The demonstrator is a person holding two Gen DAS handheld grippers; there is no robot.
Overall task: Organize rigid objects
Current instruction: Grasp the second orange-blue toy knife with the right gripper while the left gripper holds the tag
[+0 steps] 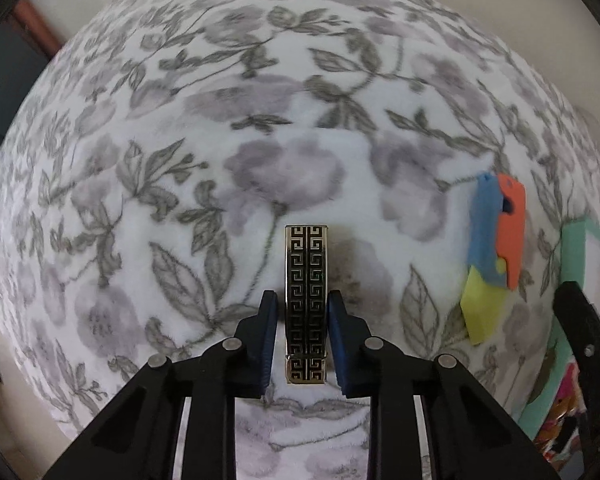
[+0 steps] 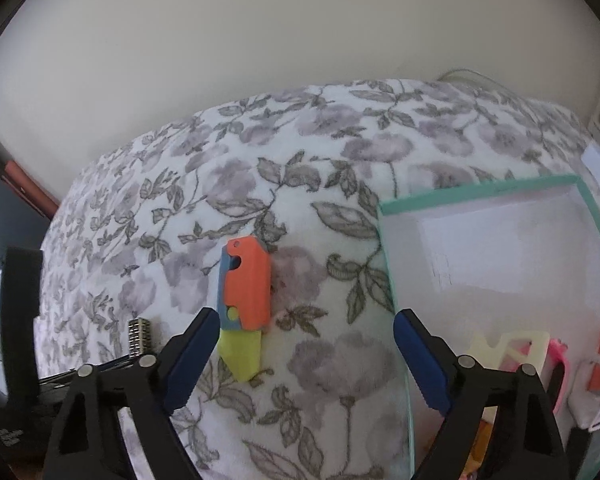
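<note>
A flowered blanket (image 1: 260,152), white with grey-purple blooms and grey leaves, covers the whole work surface and fills most of both views. A plain pale wall (image 2: 260,40) rises behind its far edge.

On the right side of the blanket lies an open box (image 2: 480,190) with a mint-green rim and a white inside. Its far part is bare; at its near end sit several small plastic pieces, among them a cream-coloured openwork piece (image 2: 512,344), a pink one (image 2: 560,364) and a white one with orange on it (image 2: 598,380). What they are is hard to tell.

The right gripper (image 2: 304,344) hangs over the blanket just left of the box, its blue-padded jaws spread wide with nothing between the pads. Just beyond its left finger lies a toy knife (image 2: 246,292) with an orange and blue handle and a yellow blade pointing toward the camera; the finger tip is close beside it, though I cannot tell if it touches.

The left gripper (image 1: 302,304) points down at the blanket, left of the toy knife. Its jaws are drawn in narrow around a slim rectangular lighter (image 1: 306,304), gold-edged with a black key pattern, which lies lengthwise between them. The right pad sits against its edge, and the left pad is at the other edge.
</note>
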